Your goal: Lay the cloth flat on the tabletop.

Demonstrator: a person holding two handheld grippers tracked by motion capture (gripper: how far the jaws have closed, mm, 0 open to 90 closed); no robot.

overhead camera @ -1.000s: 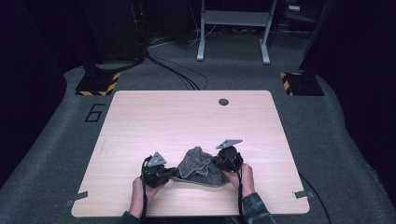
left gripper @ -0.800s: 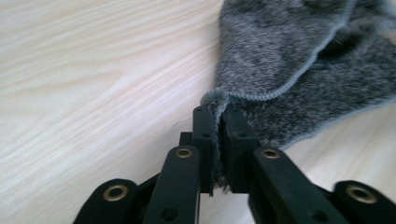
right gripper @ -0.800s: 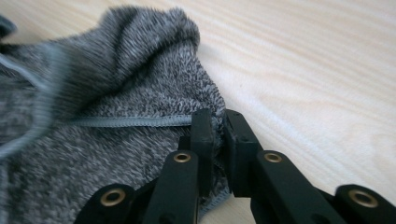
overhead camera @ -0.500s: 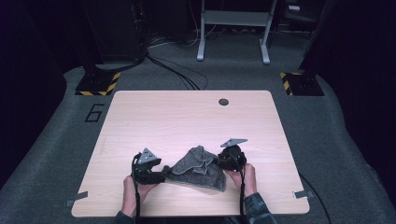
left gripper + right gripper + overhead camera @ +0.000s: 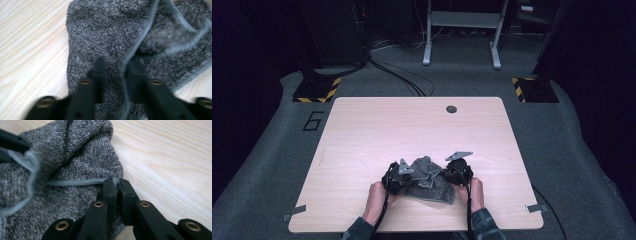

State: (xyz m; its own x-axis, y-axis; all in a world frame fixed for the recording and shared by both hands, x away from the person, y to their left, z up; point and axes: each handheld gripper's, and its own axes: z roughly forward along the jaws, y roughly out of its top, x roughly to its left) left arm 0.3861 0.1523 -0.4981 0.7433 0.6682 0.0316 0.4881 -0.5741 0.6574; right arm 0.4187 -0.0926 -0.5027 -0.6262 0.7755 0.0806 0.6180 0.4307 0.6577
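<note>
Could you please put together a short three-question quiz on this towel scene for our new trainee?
1. True or false: the grey towel lies flat and fully spread out on the table.
2. Which gripper pinches the towel at its hemmed edge at a corner: A) the right gripper, B) neither?
3. Fill in: near the table's far edge there is a small round ____.

Key
1. False. It is bunched and folded, near the table's front edge, between the left gripper and the right gripper.
2. A. Its jaws are closed on the hem; the left gripper's jaws have just been closing, with towel fabric between them.
3. Hole.
</note>
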